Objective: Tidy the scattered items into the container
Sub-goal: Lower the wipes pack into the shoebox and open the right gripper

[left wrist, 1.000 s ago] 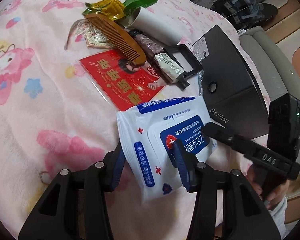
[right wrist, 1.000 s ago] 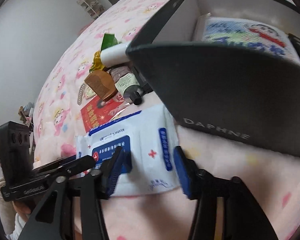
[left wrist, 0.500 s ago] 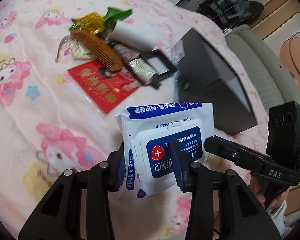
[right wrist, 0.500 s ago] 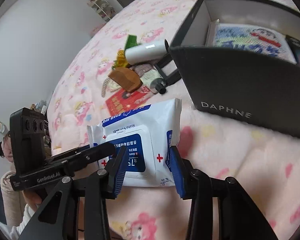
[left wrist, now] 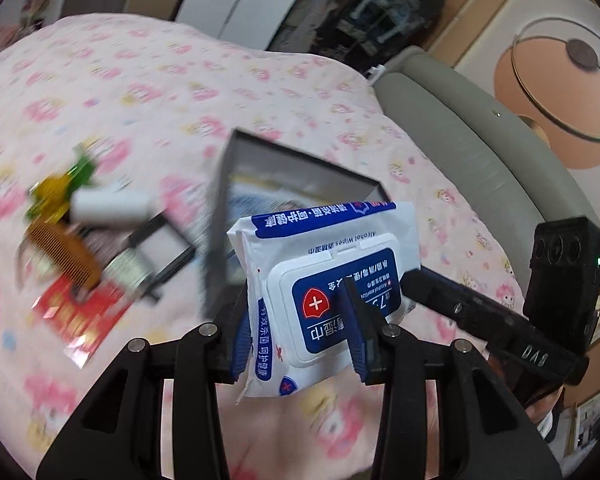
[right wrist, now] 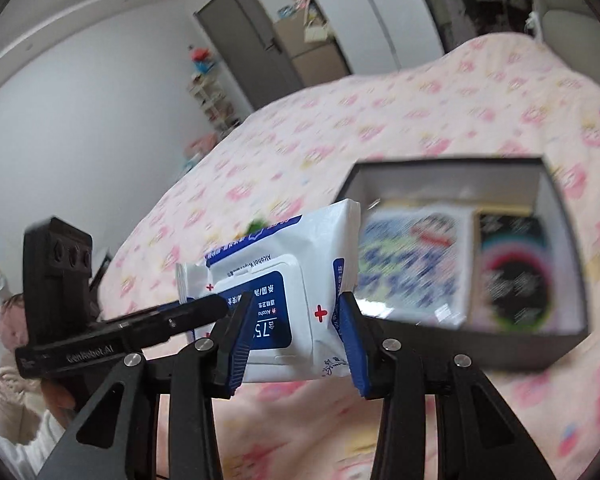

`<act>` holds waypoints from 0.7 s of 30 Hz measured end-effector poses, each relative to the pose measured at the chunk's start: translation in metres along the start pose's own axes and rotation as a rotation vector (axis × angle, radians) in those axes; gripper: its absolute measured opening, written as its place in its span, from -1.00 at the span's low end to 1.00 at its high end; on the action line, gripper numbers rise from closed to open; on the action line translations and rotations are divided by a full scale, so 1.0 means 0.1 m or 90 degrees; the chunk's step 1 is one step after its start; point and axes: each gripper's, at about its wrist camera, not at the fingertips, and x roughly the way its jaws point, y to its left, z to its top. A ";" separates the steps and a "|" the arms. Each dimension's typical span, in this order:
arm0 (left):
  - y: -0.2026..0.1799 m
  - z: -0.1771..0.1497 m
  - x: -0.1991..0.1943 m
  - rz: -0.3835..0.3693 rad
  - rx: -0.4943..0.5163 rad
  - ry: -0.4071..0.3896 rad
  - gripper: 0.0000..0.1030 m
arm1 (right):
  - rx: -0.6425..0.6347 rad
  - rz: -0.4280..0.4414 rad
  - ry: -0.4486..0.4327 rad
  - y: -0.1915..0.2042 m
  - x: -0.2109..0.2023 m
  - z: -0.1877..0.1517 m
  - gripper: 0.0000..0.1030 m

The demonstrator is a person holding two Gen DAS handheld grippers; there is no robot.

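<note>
Both tongs, left [left wrist: 296, 332] and right [right wrist: 296, 340], clamp the white-and-blue soft plastic wipes pack [right wrist: 284, 280] aloft. The open black cardboard box [right wrist: 556, 336] lies beyond, to the right tongs' side, apparently nearer them; blur limits certainty.

The left gripper [left wrist: 298, 334] is up in the air, its two blue fingers [left wrist: 239, 340] squeezed together from both sides. The right gripper [right wrist: 296, 334] is up beside it, its blue fingers [right wrist: 350, 340] squeezed the same way.
</note>
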 end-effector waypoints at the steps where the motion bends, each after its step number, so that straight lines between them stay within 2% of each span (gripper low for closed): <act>1: -0.09 0.10 0.14 -0.002 0.008 0.005 -0.24 | 0.004 -0.009 -0.003 -0.11 -0.01 0.05 -0.28; 4: -0.27 0.32 0.59 -0.009 0.015 0.037 -0.24 | 0.021 -0.038 -0.010 -0.47 -0.01 0.18 -0.28; 8: -0.45 0.45 1.12 0.011 0.032 0.085 -0.24 | 0.066 -0.073 0.004 -1.00 0.11 0.28 -0.28; 13: -0.54 0.45 1.60 0.034 0.035 0.144 -0.23 | 0.093 -0.107 0.024 -1.32 0.23 0.21 -0.28; 17: -0.52 0.33 1.79 0.055 0.032 0.180 -0.21 | 0.115 -0.127 0.055 -1.54 0.35 0.14 -0.28; 21: -0.41 0.24 1.98 0.064 -0.003 0.224 -0.13 | 0.076 -0.175 0.092 -1.48 0.47 0.11 -0.28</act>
